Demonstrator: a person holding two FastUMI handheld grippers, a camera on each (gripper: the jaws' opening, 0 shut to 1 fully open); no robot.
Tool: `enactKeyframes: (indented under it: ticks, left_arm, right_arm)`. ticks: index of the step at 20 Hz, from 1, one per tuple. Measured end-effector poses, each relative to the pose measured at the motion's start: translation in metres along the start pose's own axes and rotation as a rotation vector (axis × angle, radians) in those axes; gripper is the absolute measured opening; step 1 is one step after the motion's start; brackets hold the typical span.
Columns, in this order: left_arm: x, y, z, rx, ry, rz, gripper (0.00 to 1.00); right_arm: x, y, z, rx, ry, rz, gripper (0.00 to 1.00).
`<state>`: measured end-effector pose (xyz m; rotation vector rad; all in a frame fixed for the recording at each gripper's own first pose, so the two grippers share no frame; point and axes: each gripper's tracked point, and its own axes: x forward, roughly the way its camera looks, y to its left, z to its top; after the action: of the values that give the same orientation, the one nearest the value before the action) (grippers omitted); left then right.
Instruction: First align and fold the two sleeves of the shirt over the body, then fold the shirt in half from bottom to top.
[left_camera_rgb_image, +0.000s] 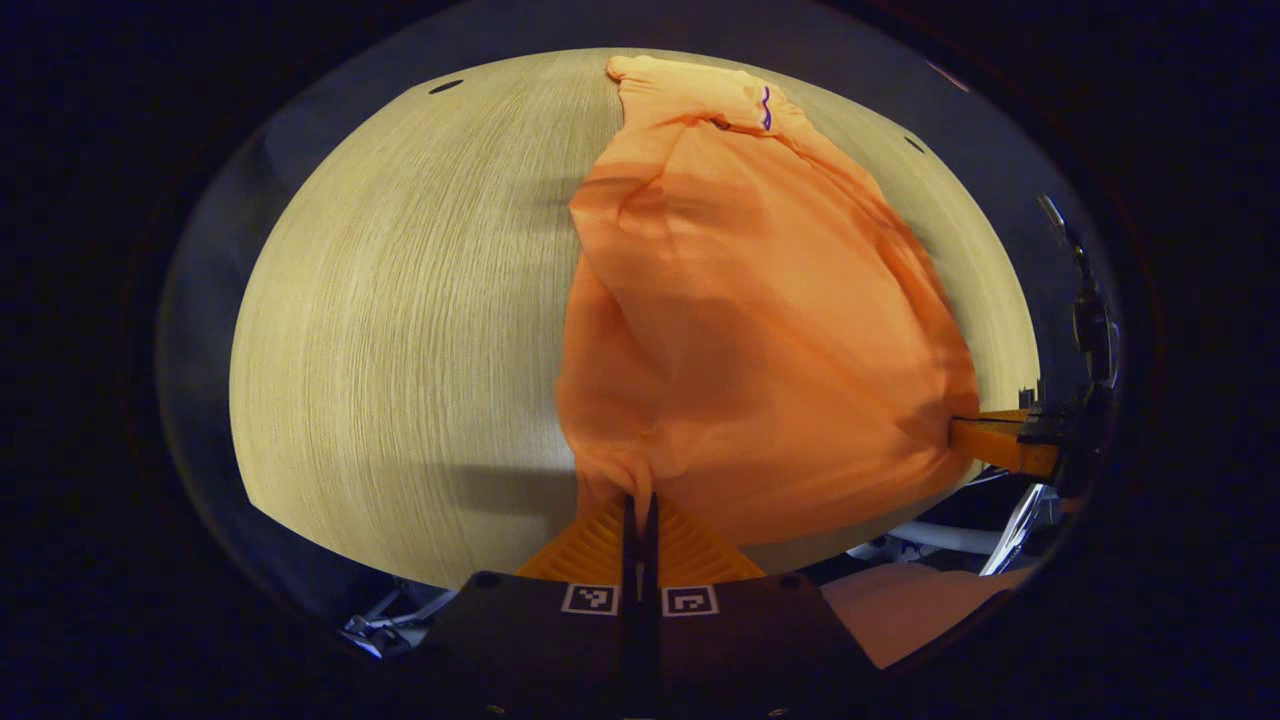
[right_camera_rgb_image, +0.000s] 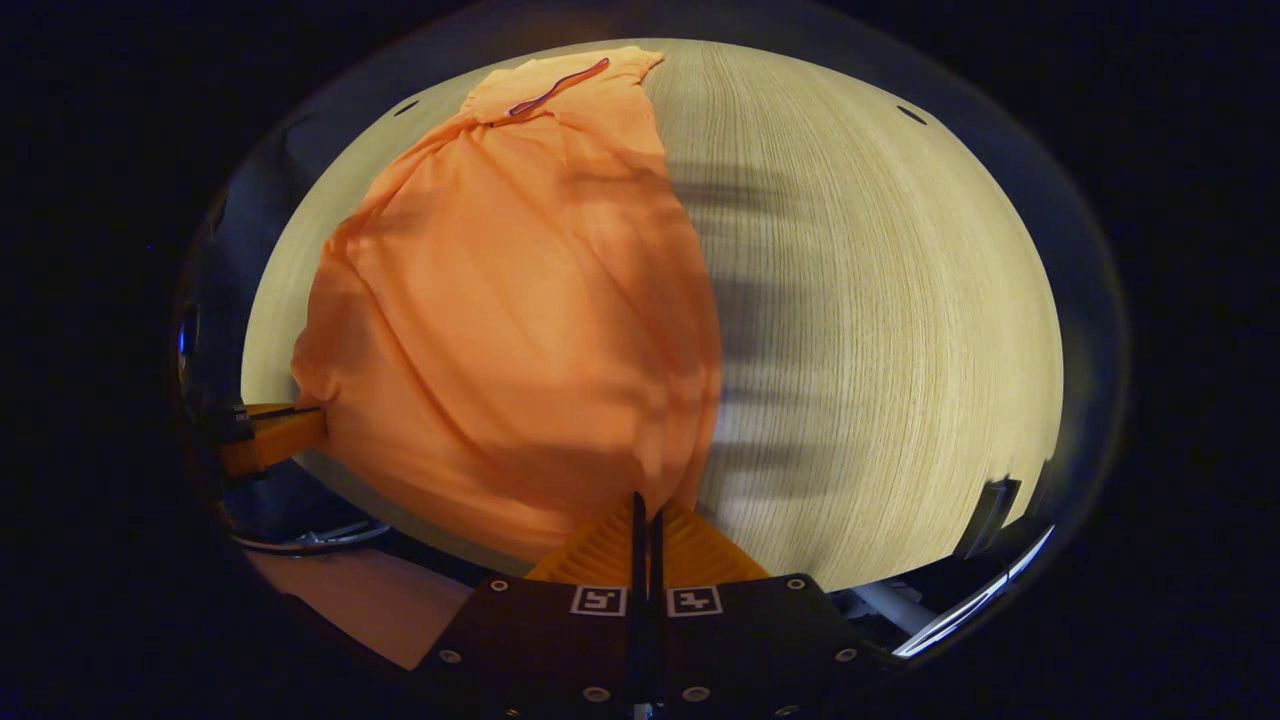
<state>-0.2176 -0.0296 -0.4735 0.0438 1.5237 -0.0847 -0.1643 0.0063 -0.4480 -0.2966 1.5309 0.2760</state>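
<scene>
A pale wood-grain counter (left_camera_rgb_image: 400, 330) carries a thin orange fabric shirt (left_camera_rgb_image: 740, 330), collar at the far edge. Left tool (left_camera_rgb_image: 640, 510) and right tool (right_camera_rgb_image: 646, 520) each clench a near hem corner, lifted. Bottom-to-top fold appears underway; next, carry hem toward the collar.
</scene>
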Motion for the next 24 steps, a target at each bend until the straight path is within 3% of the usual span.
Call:
enactKeyframes:
  ticks: [12,24]
  left_arm:
    - [-0.044,-0.016,0.032,-0.028,-0.098,-0.077,0.01]
    - [-0.104,0.003,0.16,-0.019,-0.348,-0.075,0.01]
  right_arm:
    - [-0.06,0.006,0.05,-0.02,-0.147,0.038,0.0]
    - [-0.129,-0.01,0.157,0.012,-0.362,0.03,0.0]
